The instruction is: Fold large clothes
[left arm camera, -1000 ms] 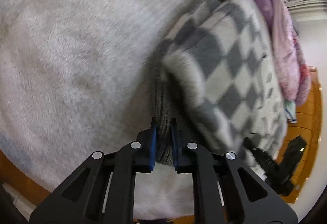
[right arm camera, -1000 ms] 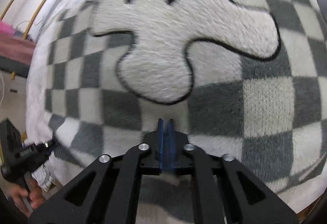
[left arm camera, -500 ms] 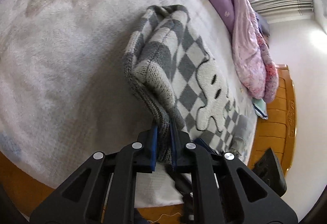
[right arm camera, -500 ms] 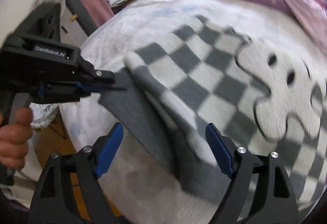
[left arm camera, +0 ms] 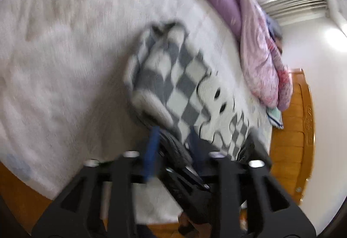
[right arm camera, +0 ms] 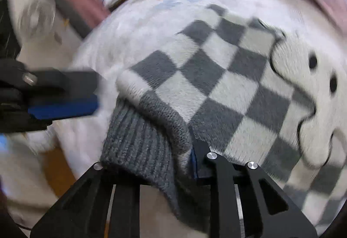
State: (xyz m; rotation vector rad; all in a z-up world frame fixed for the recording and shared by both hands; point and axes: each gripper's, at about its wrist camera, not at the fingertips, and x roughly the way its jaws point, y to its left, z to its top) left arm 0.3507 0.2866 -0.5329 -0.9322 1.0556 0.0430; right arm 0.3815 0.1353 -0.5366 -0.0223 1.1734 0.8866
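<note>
— Looking past the right tongs (right arm camera: 173, 162), what lies there?
— The checkered sweater (right arm camera: 216, 86); its grey ribbed hem (right arm camera: 138, 142) drapes over one finger, hiding it, so I cannot tell the grip.
— And the left tongs (left arm camera: 173, 146)?
— Parted, blurred, blue pads just beside the sweater's near edge (left arm camera: 156, 107), apart from it in the right view.
— Around them?
— A white fluffy bed cover (left arm camera: 65, 64) underneath, a purple-pink quilt (left arm camera: 260, 53) along the far side, a wooden bed frame (left arm camera: 290, 129).
</note>
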